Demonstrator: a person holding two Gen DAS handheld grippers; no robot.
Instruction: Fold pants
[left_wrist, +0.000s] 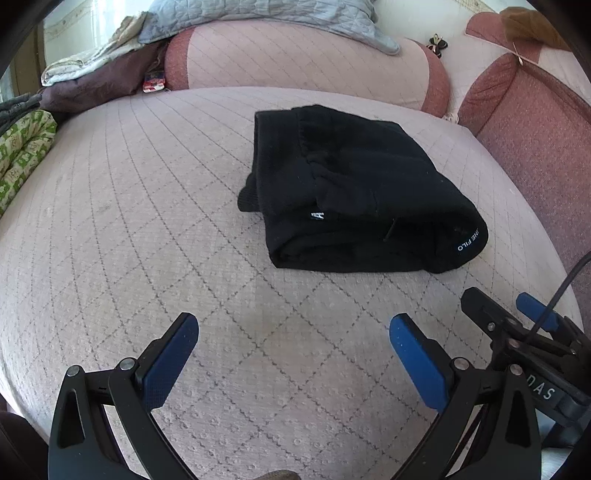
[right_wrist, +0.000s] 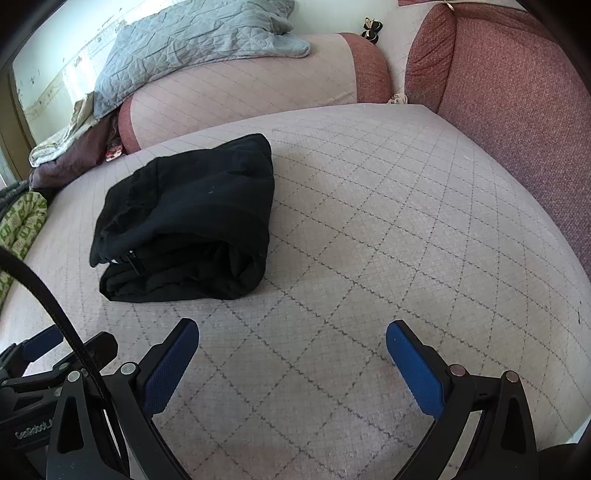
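The black pants (left_wrist: 354, 192) lie folded in a compact bundle on the pink quilted cushion (left_wrist: 147, 221); they also show in the right wrist view (right_wrist: 188, 221), left of centre. My left gripper (left_wrist: 293, 325) is open and empty, hovering above the cushion short of the bundle. My right gripper (right_wrist: 291, 332) is open and empty, to the right of the bundle and apart from it. The right gripper also shows at the lower right of the left wrist view (left_wrist: 517, 314), and part of the left gripper shows at the lower left of the right wrist view (right_wrist: 48, 347).
A pink bolster (left_wrist: 295, 59) with a grey-blue quilted blanket (left_wrist: 266, 18) lies at the back. Red sofa backrests (right_wrist: 517, 92) stand at the right. A pile of cloths (left_wrist: 92, 74) and a green patterned fabric (left_wrist: 22, 155) sit at the left edge.
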